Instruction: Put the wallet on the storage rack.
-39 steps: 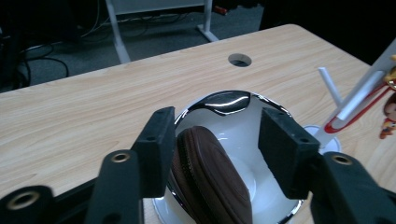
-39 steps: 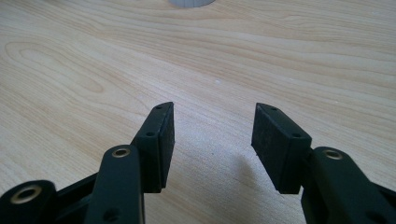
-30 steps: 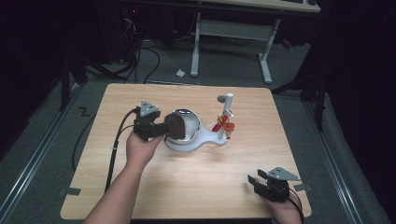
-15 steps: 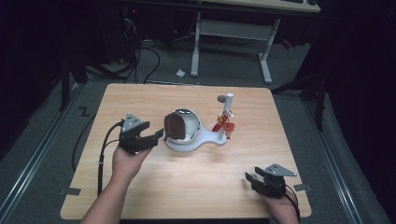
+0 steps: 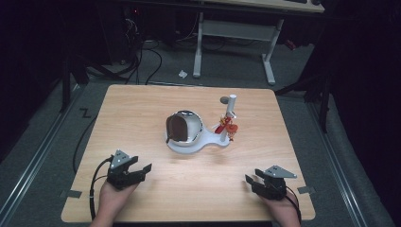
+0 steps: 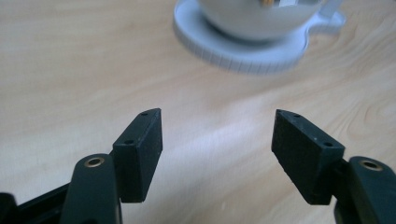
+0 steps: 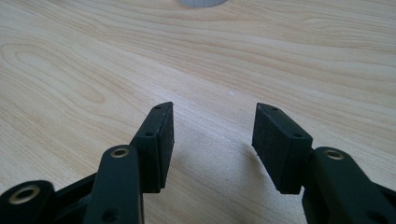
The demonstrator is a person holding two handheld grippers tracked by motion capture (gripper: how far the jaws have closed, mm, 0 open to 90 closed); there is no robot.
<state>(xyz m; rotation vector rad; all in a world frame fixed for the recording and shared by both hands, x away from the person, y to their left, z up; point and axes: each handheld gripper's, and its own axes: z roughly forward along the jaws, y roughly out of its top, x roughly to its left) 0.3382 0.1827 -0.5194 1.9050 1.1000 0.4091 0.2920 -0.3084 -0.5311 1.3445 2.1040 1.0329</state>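
A white stand (image 5: 195, 145) sits mid-table and carries a shiny white helmet-like shell (image 5: 185, 126) with a dark brown face. A white post (image 5: 231, 109) rises from the stand's right lobe, with a small red figure (image 5: 228, 126) at its foot. My left gripper (image 5: 141, 171) rests low near the front left of the table, well short of the stand. Its jaws have just been opening and stand open with nothing between them. In the left gripper view the stand's base (image 6: 252, 51) lies ahead of the left gripper (image 6: 217, 135). At the front right, my right gripper (image 5: 251, 182) is open and empty over bare wood (image 7: 212, 128).
The wooden table (image 5: 142, 109) stands on a grey floor with cables (image 5: 142, 61) behind it. A white desk frame (image 5: 236, 33) stands beyond the far edge. A small grey disc (image 5: 223, 100) lies behind the post.
My left gripper has drawn back from the shell's dark face toward the front left of the table and sunk low. The right gripper has kept still.
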